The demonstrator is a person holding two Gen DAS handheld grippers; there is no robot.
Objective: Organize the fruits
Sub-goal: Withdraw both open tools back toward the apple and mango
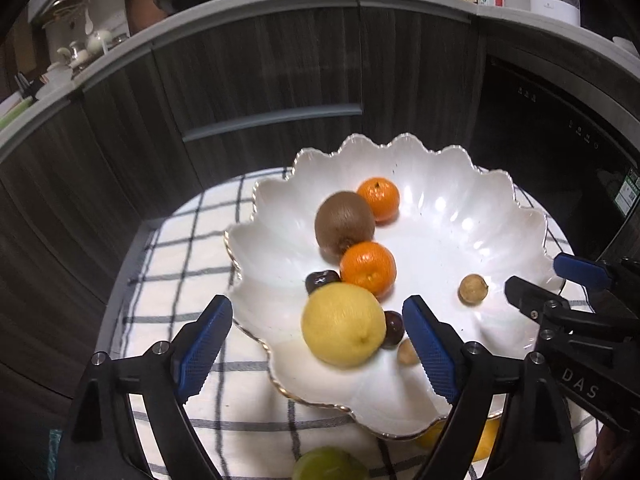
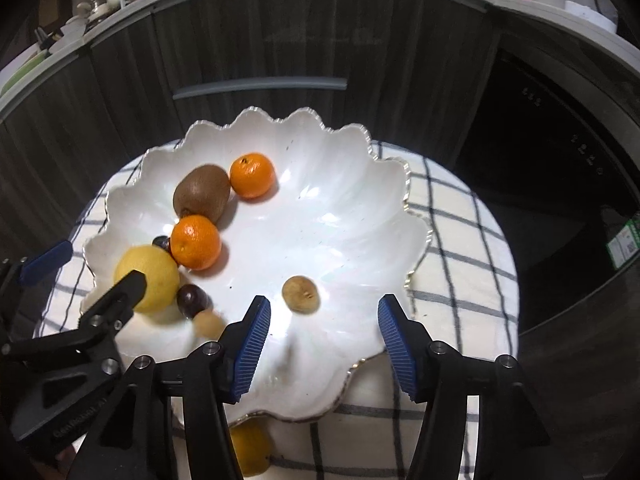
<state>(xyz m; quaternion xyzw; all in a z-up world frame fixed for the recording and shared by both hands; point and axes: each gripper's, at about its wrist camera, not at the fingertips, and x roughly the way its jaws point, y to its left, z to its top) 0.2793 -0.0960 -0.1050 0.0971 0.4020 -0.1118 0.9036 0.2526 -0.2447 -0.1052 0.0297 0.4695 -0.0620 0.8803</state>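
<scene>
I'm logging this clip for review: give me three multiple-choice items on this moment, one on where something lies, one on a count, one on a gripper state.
1. Where does the lone small tan fruit lie?
A. In the white scalloped bowl, apart from the other fruit
B. On the checked cloth
C. Between the jaws of the right gripper

2. How many orange mandarins lie in the bowl?
A. One
B. Two
C. Four

3. What state is the left gripper in?
A. Shut on the lemon
B. Shut on nothing
C. Open, holding nothing

Answers:
1 A: it sits alone on bare bowl floor, beyond the fingertips of the right gripper.
2 B: one mandarin lies beyond the kiwi, another in front of it.
3 C: its blue pads stand wide apart, with the lemon resting in the bowl between them, ungripped.
</scene>
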